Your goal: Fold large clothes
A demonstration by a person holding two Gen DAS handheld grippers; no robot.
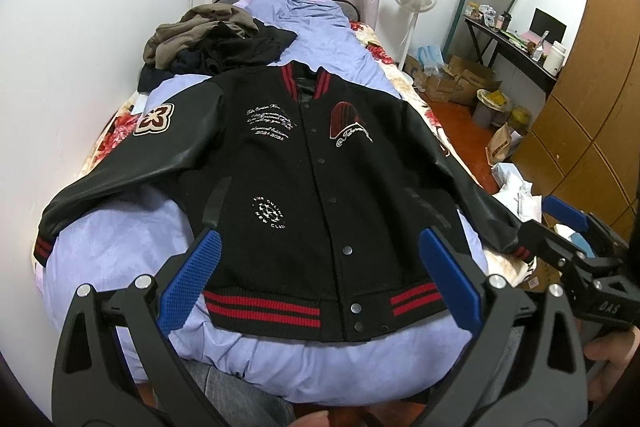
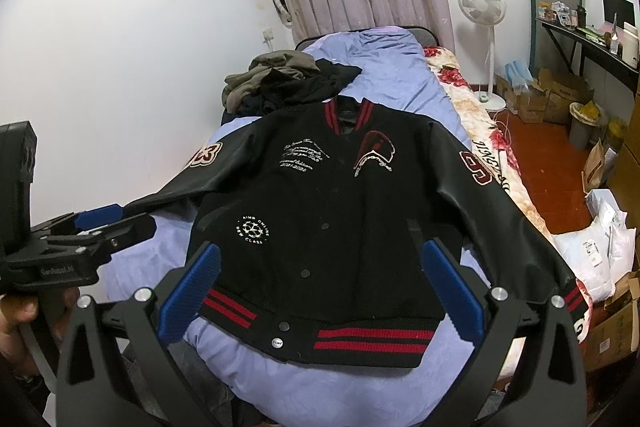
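A black varsity jacket (image 1: 320, 167) with red-striped collar, cuffs and hem lies flat, front up and buttoned, on a lilac-covered bed (image 1: 120, 251); it also shows in the right wrist view (image 2: 320, 211). Both leather sleeves spread outward. My left gripper (image 1: 320, 251) is open and empty, held above the jacket's hem. My right gripper (image 2: 320, 259) is open and empty, also above the hem. The right gripper (image 1: 568, 223) shows at the right edge of the left wrist view, near the right cuff. The left gripper (image 2: 100, 223) shows at the left of the right wrist view.
A heap of dark and olive clothes (image 1: 208, 39) lies at the bed's head, by the white wall. A floral blanket (image 2: 480, 131) runs along the bed's right side. A fan (image 2: 482, 7), cardboard boxes (image 1: 460, 79), a bin, bags and a desk (image 1: 508, 43) crowd the floor to the right.
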